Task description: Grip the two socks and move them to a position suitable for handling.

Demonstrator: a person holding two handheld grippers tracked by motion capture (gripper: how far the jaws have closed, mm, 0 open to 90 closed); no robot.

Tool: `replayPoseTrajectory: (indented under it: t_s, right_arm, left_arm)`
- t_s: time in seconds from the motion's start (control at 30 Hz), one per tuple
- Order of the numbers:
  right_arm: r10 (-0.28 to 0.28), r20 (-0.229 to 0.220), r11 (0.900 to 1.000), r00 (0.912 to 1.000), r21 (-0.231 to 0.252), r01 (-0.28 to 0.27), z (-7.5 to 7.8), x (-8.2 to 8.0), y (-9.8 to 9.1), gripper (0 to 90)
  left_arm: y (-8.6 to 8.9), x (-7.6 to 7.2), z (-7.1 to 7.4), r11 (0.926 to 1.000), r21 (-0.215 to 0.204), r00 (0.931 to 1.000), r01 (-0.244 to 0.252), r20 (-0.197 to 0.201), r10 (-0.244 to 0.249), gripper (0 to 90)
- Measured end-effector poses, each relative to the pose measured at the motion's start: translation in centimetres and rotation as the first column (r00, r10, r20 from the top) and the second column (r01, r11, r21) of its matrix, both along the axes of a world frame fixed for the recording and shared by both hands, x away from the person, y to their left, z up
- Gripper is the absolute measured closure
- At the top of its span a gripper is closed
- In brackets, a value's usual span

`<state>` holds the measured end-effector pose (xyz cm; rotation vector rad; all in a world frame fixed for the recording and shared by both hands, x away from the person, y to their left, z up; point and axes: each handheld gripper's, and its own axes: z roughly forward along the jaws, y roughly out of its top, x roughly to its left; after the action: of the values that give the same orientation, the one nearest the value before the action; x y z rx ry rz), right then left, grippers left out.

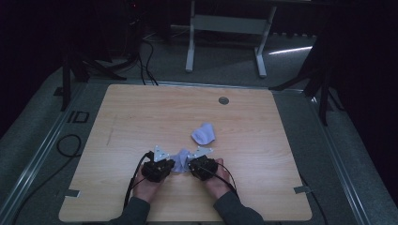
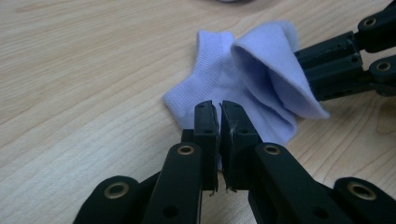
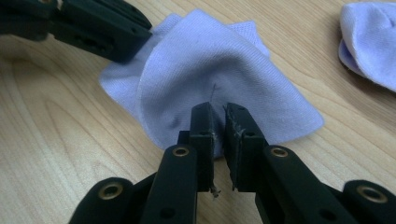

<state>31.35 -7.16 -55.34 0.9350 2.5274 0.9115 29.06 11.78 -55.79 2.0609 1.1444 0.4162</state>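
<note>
A pale lavender sock lies bunched on the wooden table between my two grippers. The left gripper is shut on the sock's near edge, by the ribbed cuff. My right gripper is shut on a raised fold of the same sock. In the high view the left gripper and right gripper face each other a few centimetres apart, each held by a hand. A second lavender sock sits crumpled just beyond them, also in the right gripper view.
A round cable hole sits near the table's far edge. Tape tabs mark the front corners. Cables loop on the floor at the left. A white desk frame stands behind the table.
</note>
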Motion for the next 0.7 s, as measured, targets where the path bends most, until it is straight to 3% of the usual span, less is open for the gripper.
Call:
replayPoseTrajectory:
  t_s: [0.1, 0.23, 0.5, 0.57, 0.7]
  right_arm:
    - [0.007, -0.005, 1.0, 1.0, 0.002, -0.007, 0.0, 0.1, 0.0, 79.5]
    - [0.018, -0.027, 0.9997, 0.9995, 0.017, -0.017, 0.2, 0.2, -0.3, 75.4]
    - [0.038, 0.017, 0.9975, 0.9991, 0.058, -0.039, 1.8, -0.9, -0.5, 70.0]
    - [0.07, 0.036, 0.9947, 0.9969, 0.073, -0.073, 2.4, -1.4, -0.4, 69.0]
    - [0.095, 0.036, 0.9931, 0.9949, 0.067, -0.097, 2.4, -1.5, 0.1, 68.6]
  left_arm:
    - [-0.4, 0.0, -0.3, 0.9991, 0.04, 0.9999, 0.014, -0.001, -0.014, 85.7]
    - [-0.4, 0.0, -0.3, 0.9989, 0.044, 0.9998, 0.017, -0.005, -0.017, 87.8]
    - [-0.4, 0.0, -0.3, 0.999, 0.043, 0.9999, 0.016, -0.006, -0.016, 88.2]
    - [-0.4, 0.0, -0.3, 0.9989, 0.044, 0.9999, 0.015, -0.007, -0.015, 88.2]
    - [-0.4, 0.0, -0.3, 0.9991, 0.041, 0.9999, 0.013, -0.006, -0.012, 88.2]
